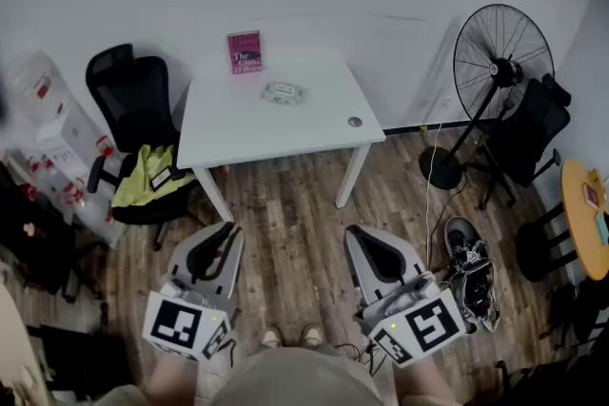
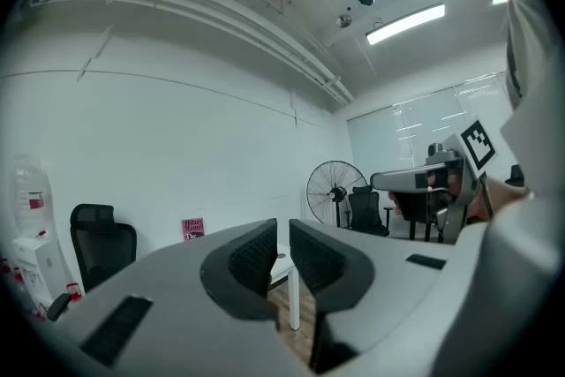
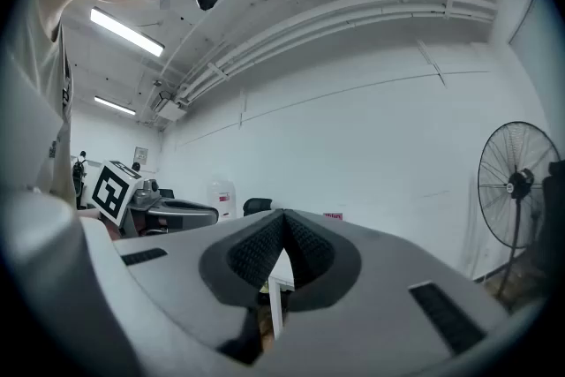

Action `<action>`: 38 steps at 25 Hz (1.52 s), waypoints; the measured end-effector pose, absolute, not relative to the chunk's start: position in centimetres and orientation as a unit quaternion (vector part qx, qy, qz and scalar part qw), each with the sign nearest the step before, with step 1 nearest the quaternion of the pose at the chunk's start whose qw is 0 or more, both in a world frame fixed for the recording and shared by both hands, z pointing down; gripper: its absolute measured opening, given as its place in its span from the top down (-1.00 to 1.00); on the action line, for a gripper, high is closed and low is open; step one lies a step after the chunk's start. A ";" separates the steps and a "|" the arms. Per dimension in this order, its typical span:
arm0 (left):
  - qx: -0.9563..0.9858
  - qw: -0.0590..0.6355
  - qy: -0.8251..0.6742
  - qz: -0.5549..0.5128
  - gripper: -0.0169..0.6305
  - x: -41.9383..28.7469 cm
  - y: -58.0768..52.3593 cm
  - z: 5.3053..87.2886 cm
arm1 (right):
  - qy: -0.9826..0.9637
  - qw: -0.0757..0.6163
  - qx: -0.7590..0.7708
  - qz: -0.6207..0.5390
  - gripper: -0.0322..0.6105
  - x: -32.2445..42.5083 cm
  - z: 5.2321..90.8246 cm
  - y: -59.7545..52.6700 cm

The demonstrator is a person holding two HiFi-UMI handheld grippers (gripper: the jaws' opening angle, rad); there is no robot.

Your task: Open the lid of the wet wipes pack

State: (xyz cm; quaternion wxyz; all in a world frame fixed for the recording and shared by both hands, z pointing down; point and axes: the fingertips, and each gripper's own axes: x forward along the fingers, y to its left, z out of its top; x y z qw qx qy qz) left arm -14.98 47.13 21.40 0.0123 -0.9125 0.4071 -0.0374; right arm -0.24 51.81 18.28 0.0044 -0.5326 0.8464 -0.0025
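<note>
On the flat white square surface (image 1: 314,144), mid-top: soft crinkly wipes pack (image 1: 283,93), lying flat. Pink book (image 1: 245,51) upright behind it. Left claw (image 2: 282,229): ribbed black pads a narrow slit apart, empty. Right claw (image 3: 282,221): tips pressed together, empty. Both well short of the surface, over plank floor (image 1: 295,223).

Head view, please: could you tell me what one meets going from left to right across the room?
Black office chair, pink book, wet wipes pack, small round object, standing fan, round wooden table.
</note>
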 end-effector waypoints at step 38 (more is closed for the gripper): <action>-0.898 0.016 0.437 -0.043 0.85 -7.8 43.8 23.9 | 0.848 -0.020 -0.530 -0.006 0.33 8.4 22.3 47.0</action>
